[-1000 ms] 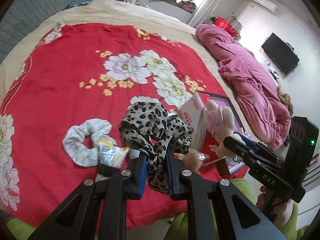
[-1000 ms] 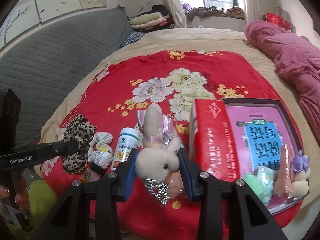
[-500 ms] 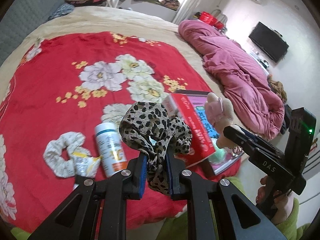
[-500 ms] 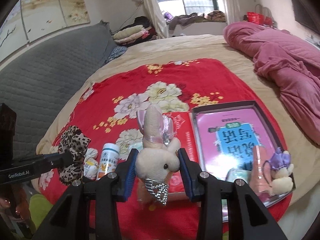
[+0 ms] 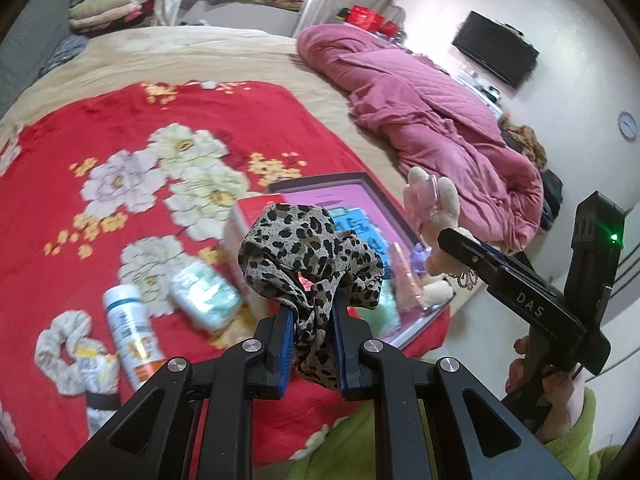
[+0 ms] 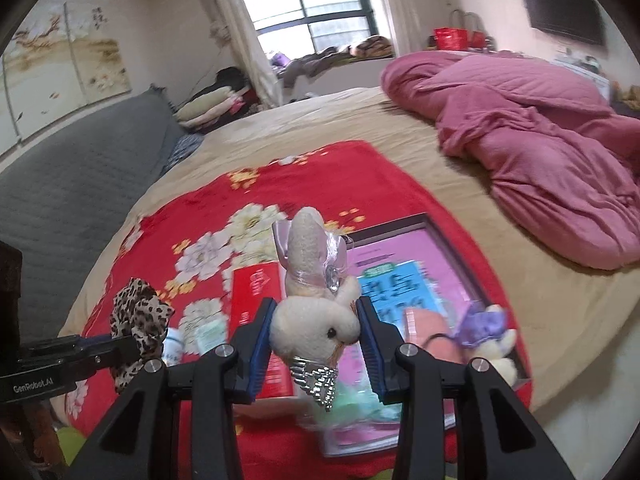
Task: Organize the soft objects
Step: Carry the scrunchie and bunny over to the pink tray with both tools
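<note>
While the left gripper (image 5: 311, 314) is clamped on a leopard-print scrunchie (image 5: 308, 252), the left wrist view looks down on a red flowered blanket (image 5: 120, 128). At eight o'clock lie a white scrunchie (image 5: 60, 346) and a white bottle (image 5: 130, 330); a pink-lined tray (image 5: 374, 192) sits at two o'clock.

In the right wrist view, the right gripper (image 6: 316, 332) squeezes a cream plush rabbit (image 6: 314, 304) above the blanket. The tray (image 6: 448, 240) lies at three o'clock, holding a smaller plush with a purple bow (image 6: 490, 330). A red box (image 6: 256, 312) sits behind the rabbit at nine o'clock.
</note>
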